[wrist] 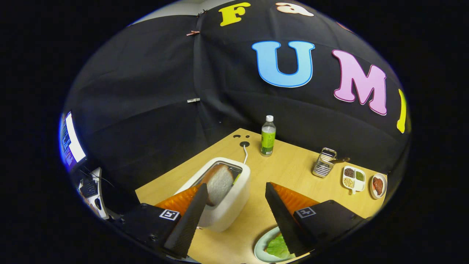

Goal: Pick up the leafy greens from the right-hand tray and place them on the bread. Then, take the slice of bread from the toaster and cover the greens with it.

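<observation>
My gripper [236, 190] is open, held above the wooden table with nothing between its fingers. A white toaster [227, 198] stands just ahead of the left finger, and a slice of bread [219, 181] sticks up out of its slot; the left fingertip overlaps the slice's lower edge in the image. Below the right finger lies a pale green plate [261, 249] with leafy greens [277, 247] on it; the finger hides part of both. Whether bread lies under the greens I cannot tell.
Beyond the toaster stands a green-labelled bottle [268, 136]. Further right are a small wire rack [324, 162], a white divided dish of seeds [354, 178] and a small plate with brown food [378, 185]. The toaster's white cord [245, 156] runs to a hole in the table. A monitor [70, 141] stands off the table's left.
</observation>
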`<act>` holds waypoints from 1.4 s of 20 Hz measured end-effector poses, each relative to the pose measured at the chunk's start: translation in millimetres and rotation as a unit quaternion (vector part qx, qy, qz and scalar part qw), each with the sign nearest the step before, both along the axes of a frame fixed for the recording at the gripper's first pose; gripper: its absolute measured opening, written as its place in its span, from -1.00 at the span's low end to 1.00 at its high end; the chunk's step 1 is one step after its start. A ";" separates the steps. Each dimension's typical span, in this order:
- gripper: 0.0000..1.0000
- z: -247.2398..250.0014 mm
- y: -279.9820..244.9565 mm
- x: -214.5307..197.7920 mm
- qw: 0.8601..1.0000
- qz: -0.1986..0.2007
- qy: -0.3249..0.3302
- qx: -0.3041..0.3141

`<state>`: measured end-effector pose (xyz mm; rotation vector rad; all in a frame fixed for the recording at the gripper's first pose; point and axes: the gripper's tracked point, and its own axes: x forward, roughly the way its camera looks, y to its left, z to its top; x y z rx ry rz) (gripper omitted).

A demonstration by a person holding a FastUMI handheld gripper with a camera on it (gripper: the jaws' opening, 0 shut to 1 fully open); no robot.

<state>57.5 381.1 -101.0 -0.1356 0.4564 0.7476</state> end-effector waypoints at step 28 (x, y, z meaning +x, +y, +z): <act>-0.56 -75.3 62.2 16.8 0.998 -0.020 0.047 -0.034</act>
